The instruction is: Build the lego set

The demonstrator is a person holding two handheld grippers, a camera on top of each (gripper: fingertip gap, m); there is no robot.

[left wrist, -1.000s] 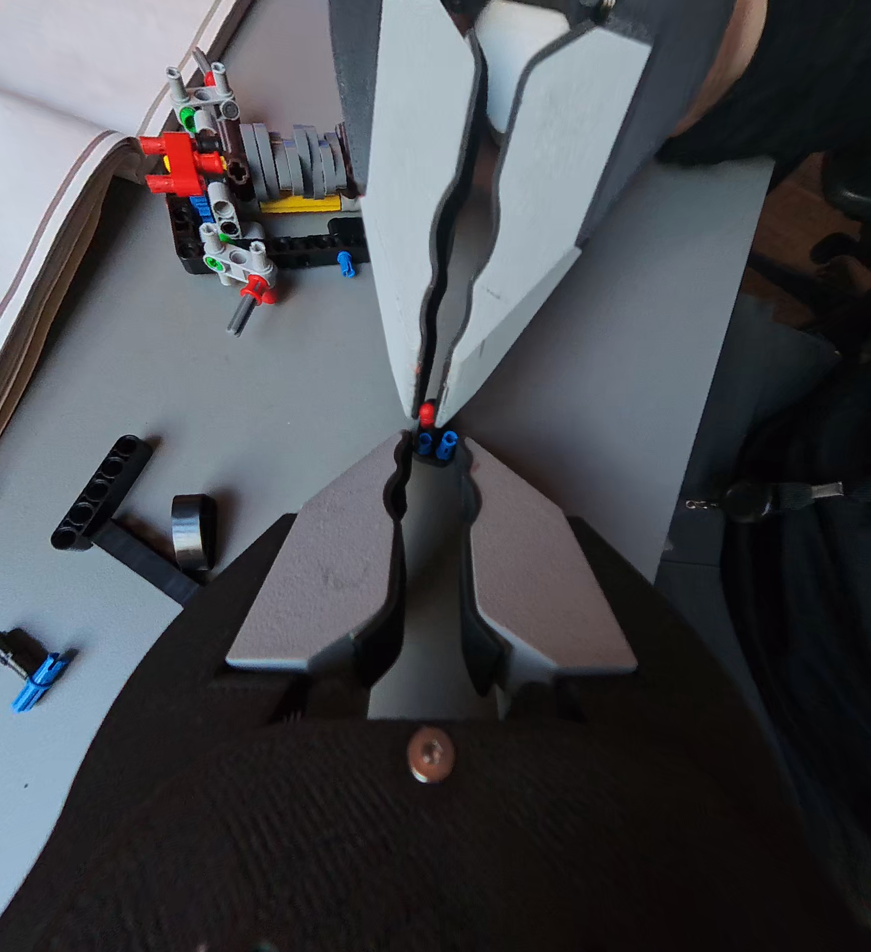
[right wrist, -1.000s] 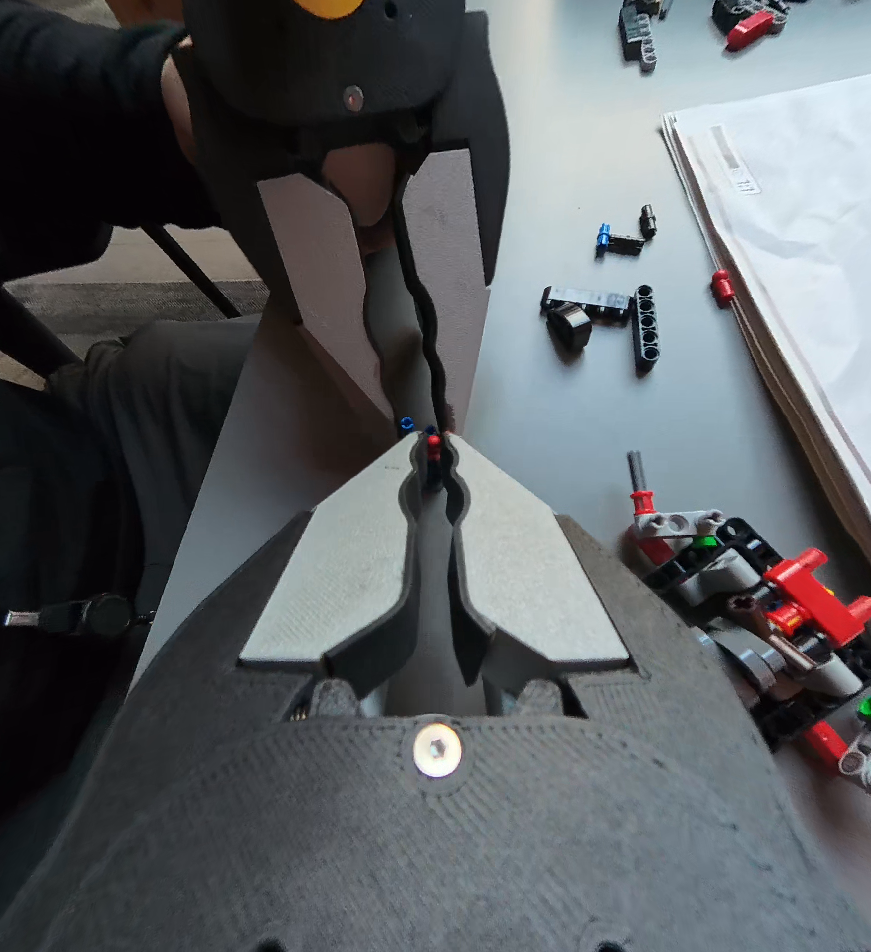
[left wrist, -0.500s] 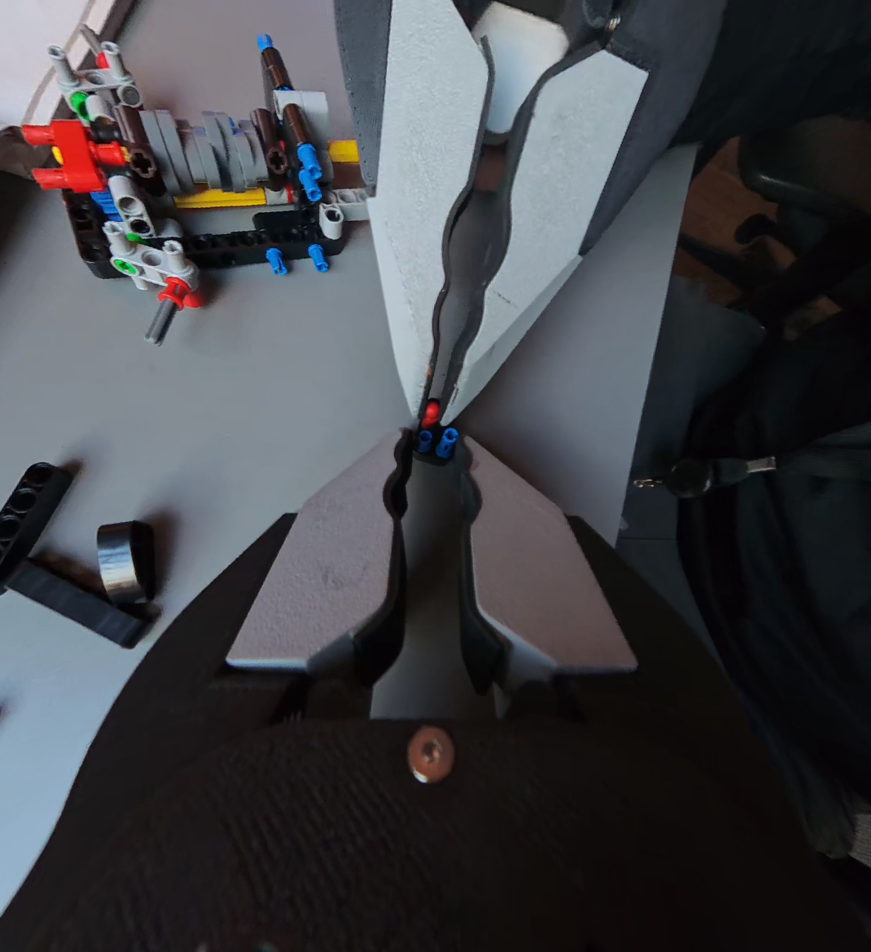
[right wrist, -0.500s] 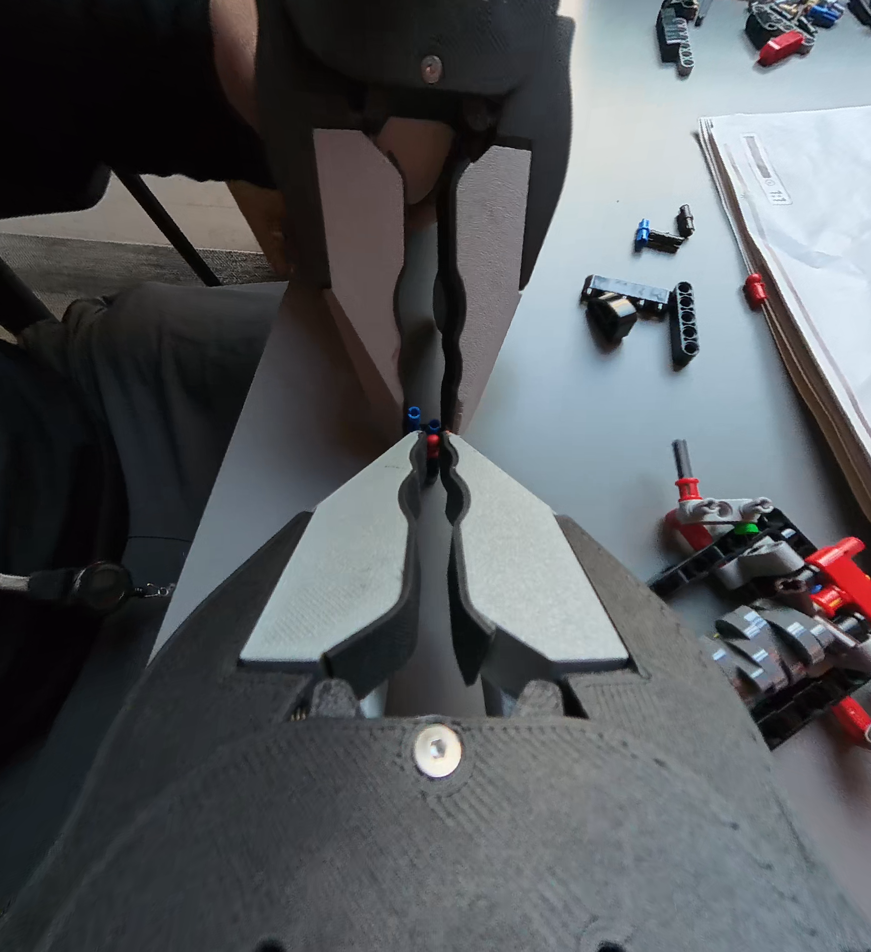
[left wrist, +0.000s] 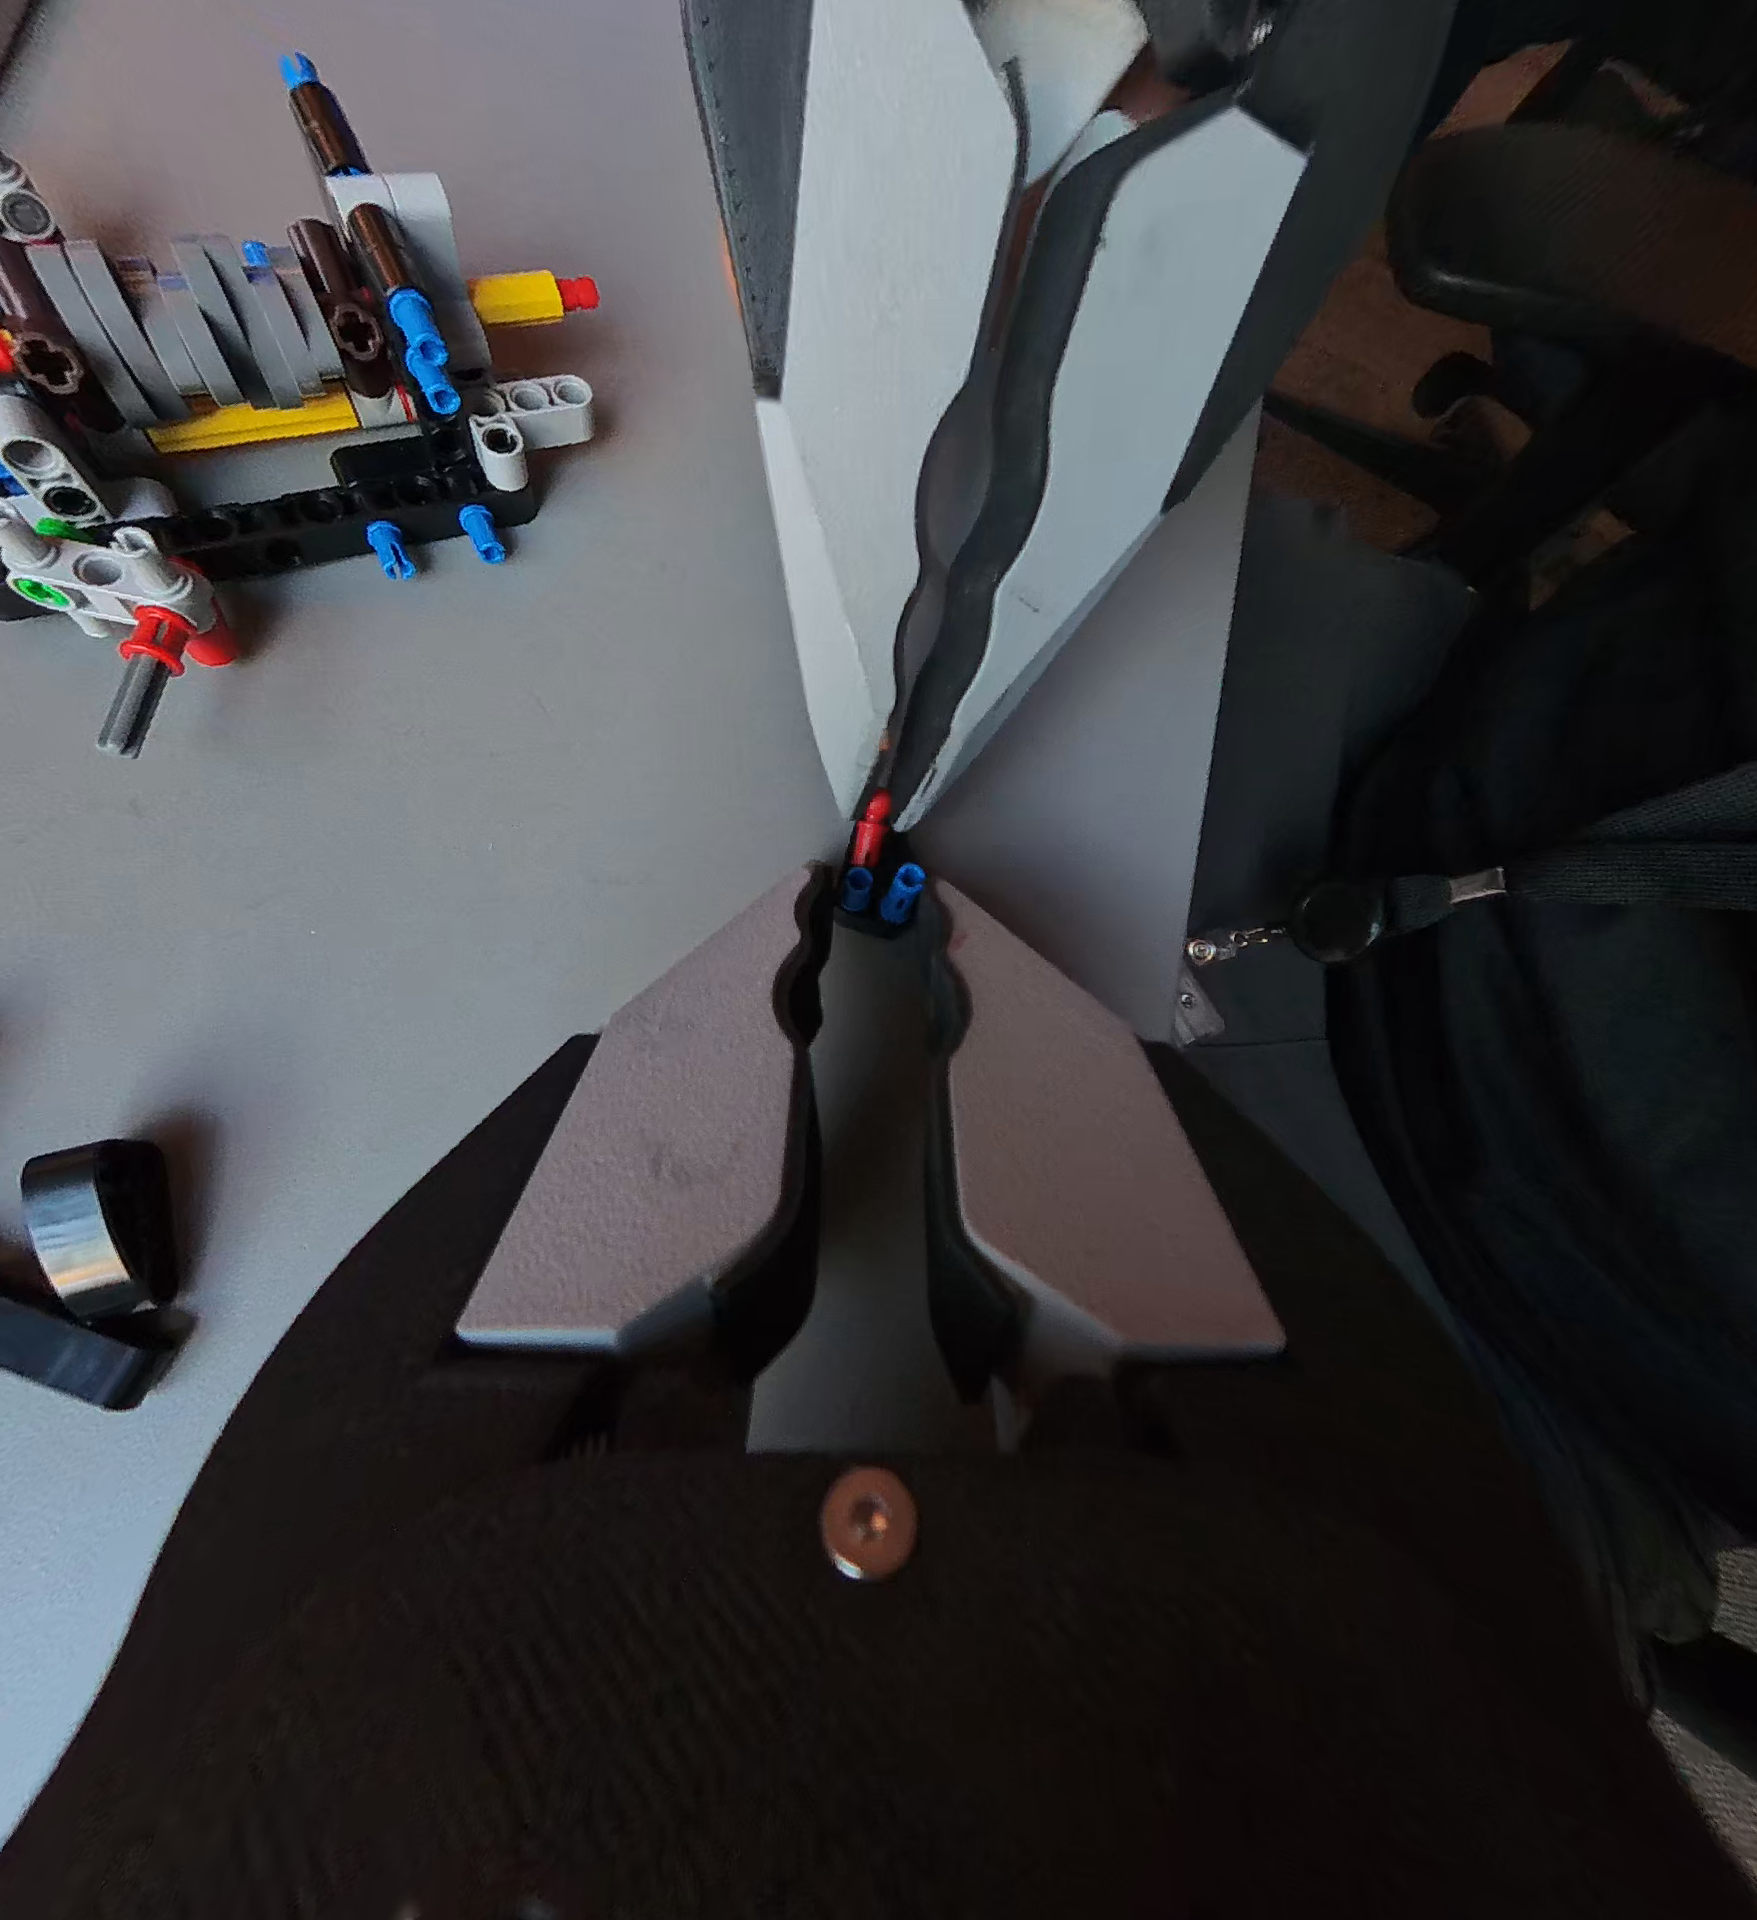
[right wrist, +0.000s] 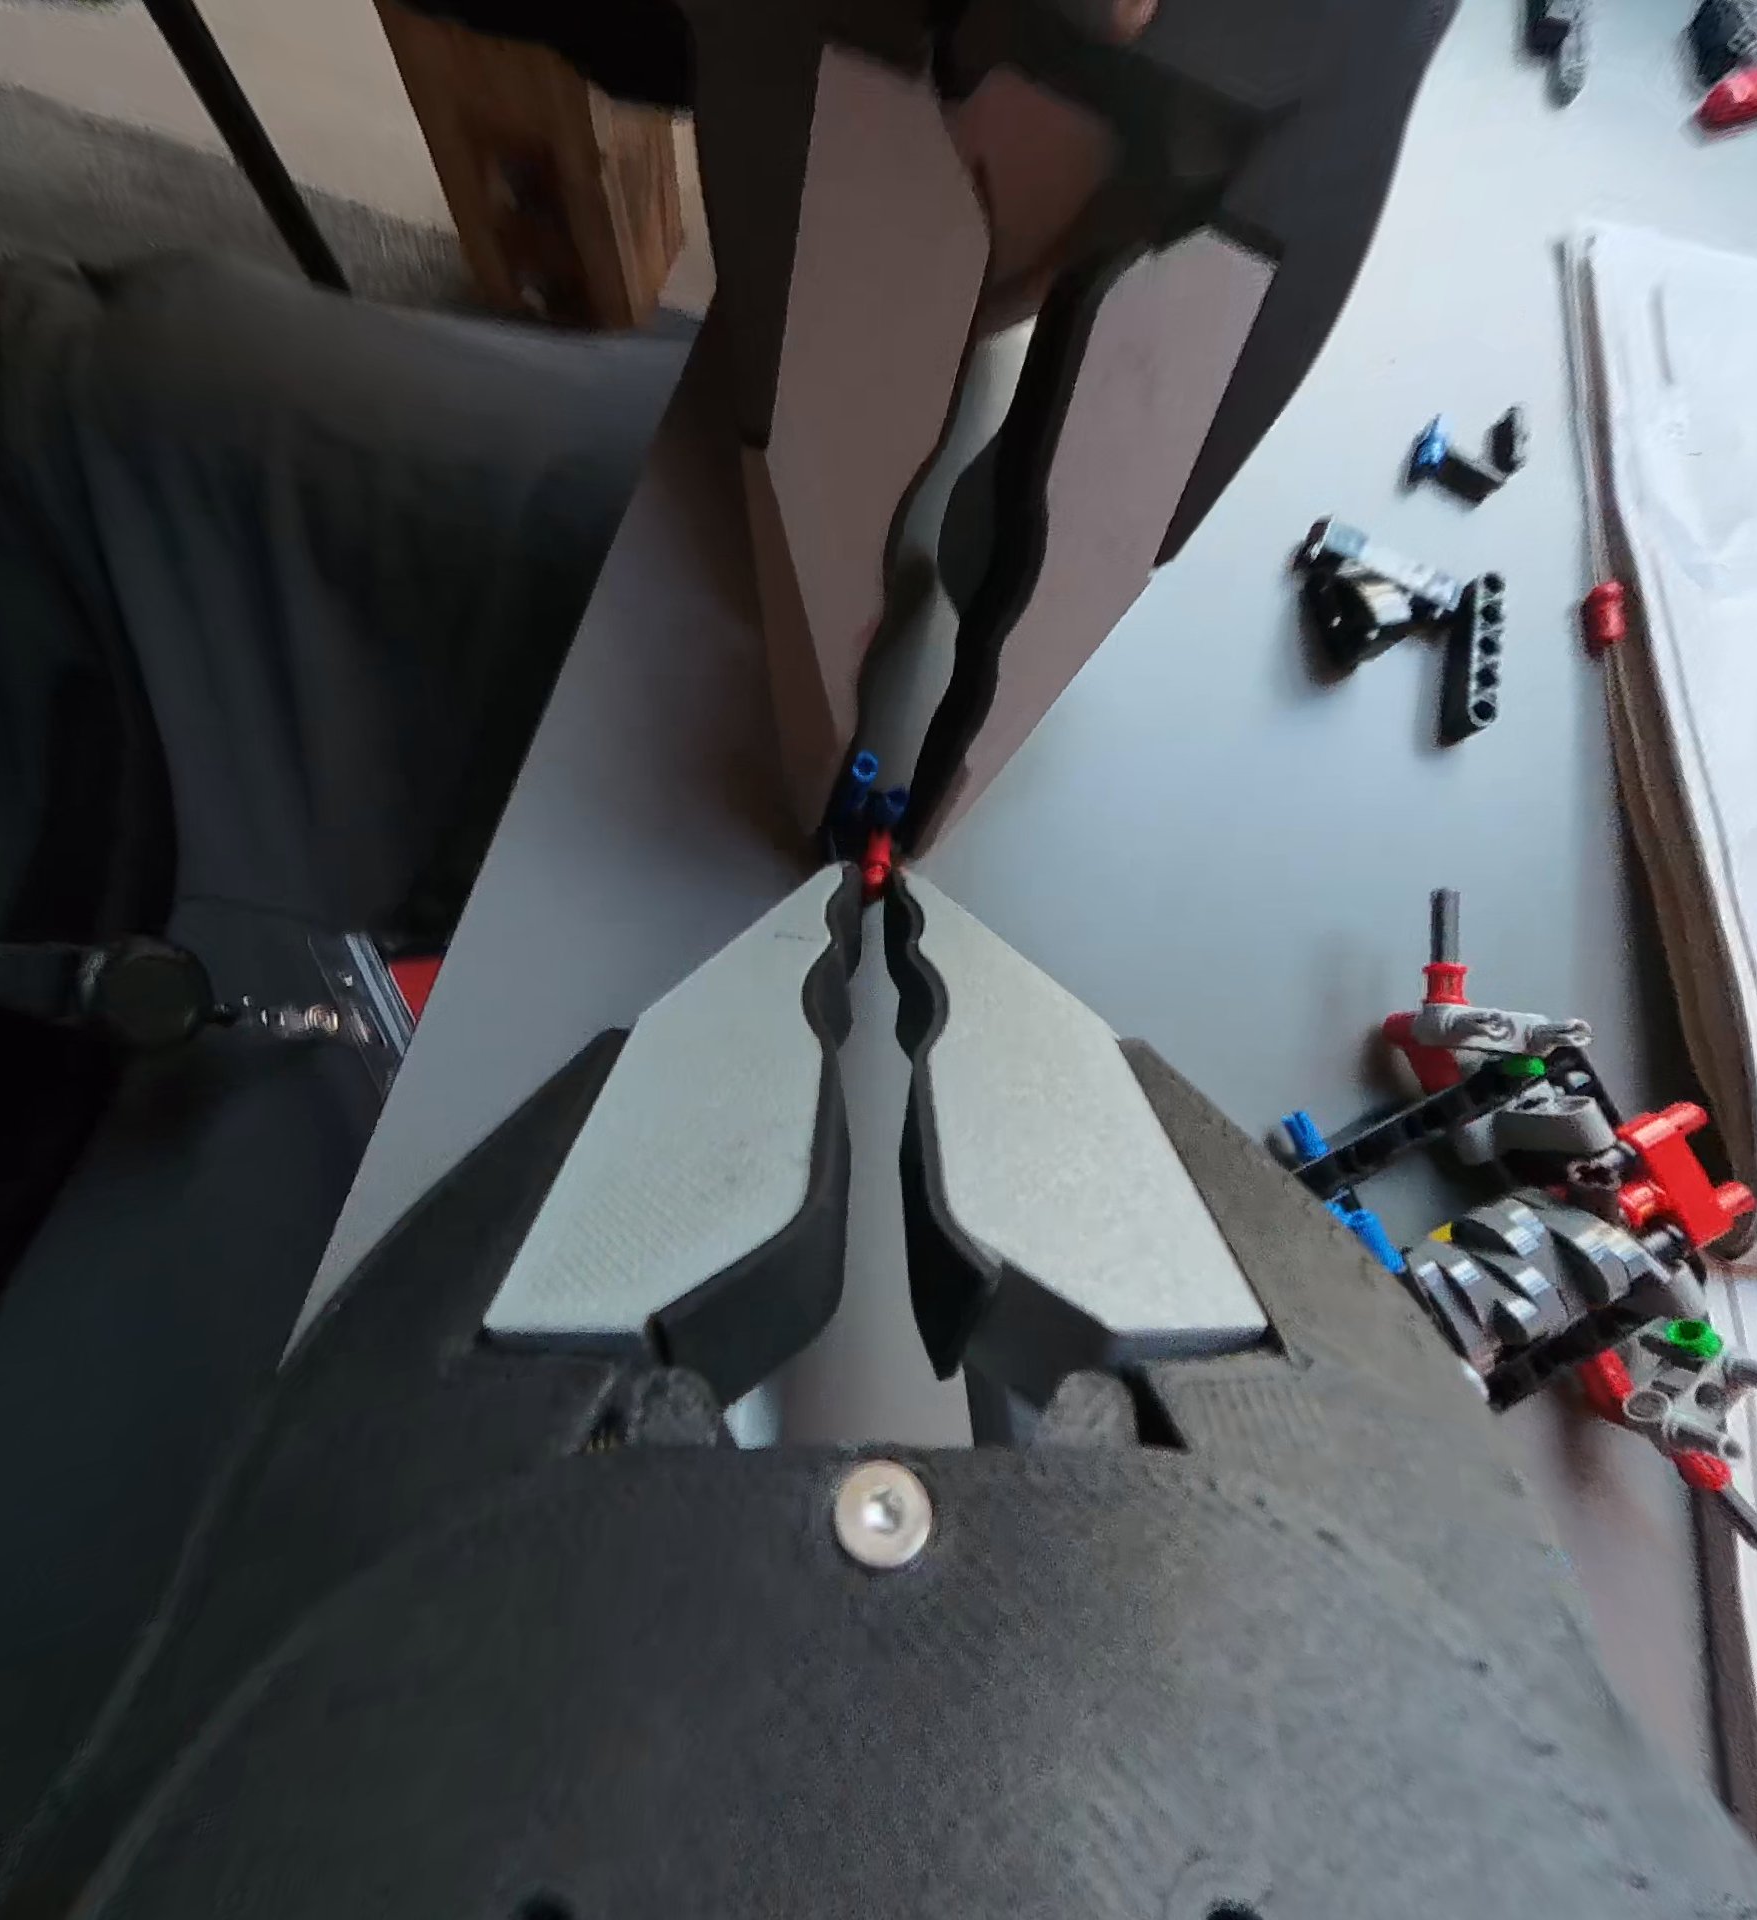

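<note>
My left gripper (left wrist: pixel 874 902) is shut on a small black piece with two blue pins (left wrist: pixel 882 896). My right gripper (right wrist: pixel 872 885) is shut on a red pin (right wrist: pixel 876 858). The two grippers meet tip to tip above the grey table's near edge. The red pin (left wrist: pixel 869 826) touches the black piece between the blue pins (right wrist: pixel 869 788). The partly built set (left wrist: pixel 230 416), grey, black, red and yellow, lies on the table to the left in the left wrist view. In the right wrist view it lies at the lower right (right wrist: pixel 1539 1226).
An open instruction booklet (right wrist: pixel 1736 623) lies beyond the build. Loose black beams (right wrist: pixel 1466 655), a small red piece (right wrist: pixel 1603 615) and a black-and-blue piece (right wrist: pixel 1466 462) lie on the table (right wrist: pixel 1217 810). A black ring (left wrist: pixel 95 1226) rests on a black beam (left wrist: pixel 22 1351). A person's dark clothing and a lanyard reel (left wrist: pixel 1331 920) are past the table edge. The grippers are tip to tip, or close to it.
Both grippers have swung together, staying tip to tip, so the build shows larger and more fully in both views. More of the red pin shows against the black piece.
</note>
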